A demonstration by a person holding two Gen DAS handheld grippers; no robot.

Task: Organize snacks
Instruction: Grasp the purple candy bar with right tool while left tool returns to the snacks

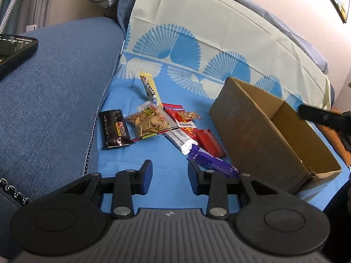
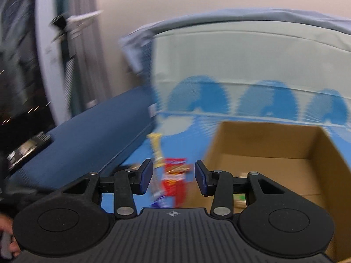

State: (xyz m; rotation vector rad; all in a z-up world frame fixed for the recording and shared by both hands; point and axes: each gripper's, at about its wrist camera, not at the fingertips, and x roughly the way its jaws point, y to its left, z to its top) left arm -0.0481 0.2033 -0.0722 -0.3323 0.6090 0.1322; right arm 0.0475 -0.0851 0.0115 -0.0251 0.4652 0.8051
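The left gripper (image 1: pixel 170 176) is spread wide and holds nothing, positioned above the blue cloth (image 1: pixel 166 197) just short of the snack pile (image 1: pixel 162 122). The purple bar (image 1: pixel 211 163) lies beside its right finger, close to the cardboard box (image 1: pixel 258 135). The right gripper (image 2: pixel 173 177) is likewise spread and unloaded, at the near-left edge of the box; its view is motion-blurred.

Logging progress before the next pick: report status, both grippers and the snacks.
Left gripper open, empty. Right gripper open, empty, view blurred. Snack pile on the blue cloth beside the cardboard box. Purple bar nearest left; nothing blocking.
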